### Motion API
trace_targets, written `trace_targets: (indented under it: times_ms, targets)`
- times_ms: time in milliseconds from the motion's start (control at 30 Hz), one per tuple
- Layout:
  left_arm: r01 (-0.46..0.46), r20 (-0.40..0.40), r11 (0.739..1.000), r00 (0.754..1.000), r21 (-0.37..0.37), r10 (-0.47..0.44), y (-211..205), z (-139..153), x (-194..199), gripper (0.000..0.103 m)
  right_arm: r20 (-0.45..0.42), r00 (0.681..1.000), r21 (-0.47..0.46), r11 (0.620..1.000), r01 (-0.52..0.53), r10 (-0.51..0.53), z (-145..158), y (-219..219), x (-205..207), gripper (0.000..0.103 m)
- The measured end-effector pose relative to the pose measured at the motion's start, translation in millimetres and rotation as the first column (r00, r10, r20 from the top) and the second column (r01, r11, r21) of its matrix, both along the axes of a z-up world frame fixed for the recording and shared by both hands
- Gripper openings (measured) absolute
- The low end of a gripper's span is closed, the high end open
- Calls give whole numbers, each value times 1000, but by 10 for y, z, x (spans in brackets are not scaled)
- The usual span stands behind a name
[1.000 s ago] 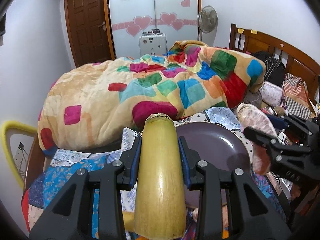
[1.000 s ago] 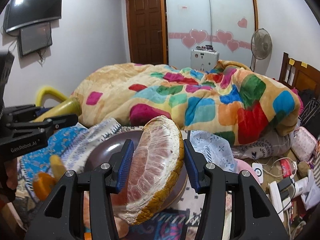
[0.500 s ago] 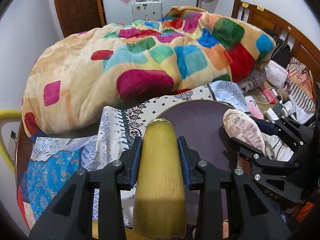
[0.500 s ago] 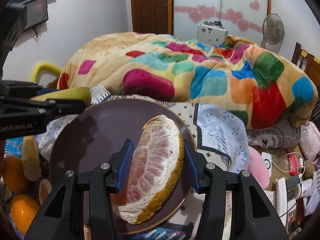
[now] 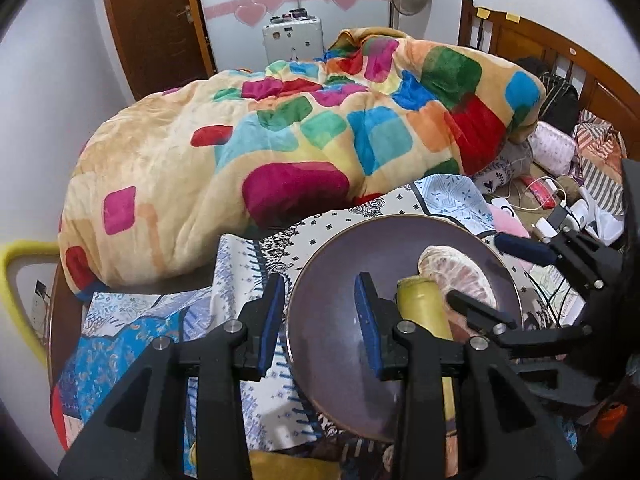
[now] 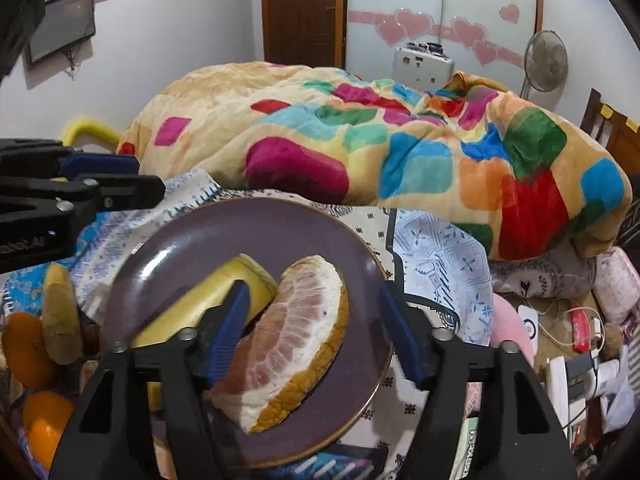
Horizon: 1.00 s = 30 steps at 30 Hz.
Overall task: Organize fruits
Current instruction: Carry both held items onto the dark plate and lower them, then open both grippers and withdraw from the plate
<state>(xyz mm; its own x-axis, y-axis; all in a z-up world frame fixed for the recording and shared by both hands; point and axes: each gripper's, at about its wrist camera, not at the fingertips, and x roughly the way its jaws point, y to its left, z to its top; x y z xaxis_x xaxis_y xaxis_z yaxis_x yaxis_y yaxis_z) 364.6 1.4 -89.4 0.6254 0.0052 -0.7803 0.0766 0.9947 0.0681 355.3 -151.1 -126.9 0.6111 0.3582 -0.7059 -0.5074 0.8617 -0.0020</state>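
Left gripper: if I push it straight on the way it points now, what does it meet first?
Probably the patterned cloth beside the purple plate's left rim; the left gripper has nothing between its fingers. Depth is unclear.

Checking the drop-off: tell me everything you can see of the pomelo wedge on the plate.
The pomelo wedge is a curved slice with pale pink, veined flesh, white pith and a yellow-brown rind along its outer edge. It lies on the purple plate, rind side toward the plate's right rim. Its left end leans against the yellow fruit lying beside it. The right gripper straddles the wedge: its jaws have just been opening, and the right pad stands clear of the rind. The left pad's contact is unclear.
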Motion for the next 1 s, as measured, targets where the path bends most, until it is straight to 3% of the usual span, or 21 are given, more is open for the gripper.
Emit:
trace_targets:
  times_ms: [433,667,767,1000]
  targets:
    - [-36,76,999,996,-14,37,228,207,-713,71,80,997,40,999,-7,4,393,-65,-584,65]
    - [-58,88,998,994,-21,59,374,243,-1211,74,90,996,45,999,-29,24,421,-14,-957,66]
    - [-75,98,997,992,-29,78,446,215,-1411,84,88,996,63,997,-39,33,427,16,-1105,66]
    - [-78,103,997,992,4,77,515,67,-1846,85,74,995,85,994,-71,64,335,139,-1413,69]
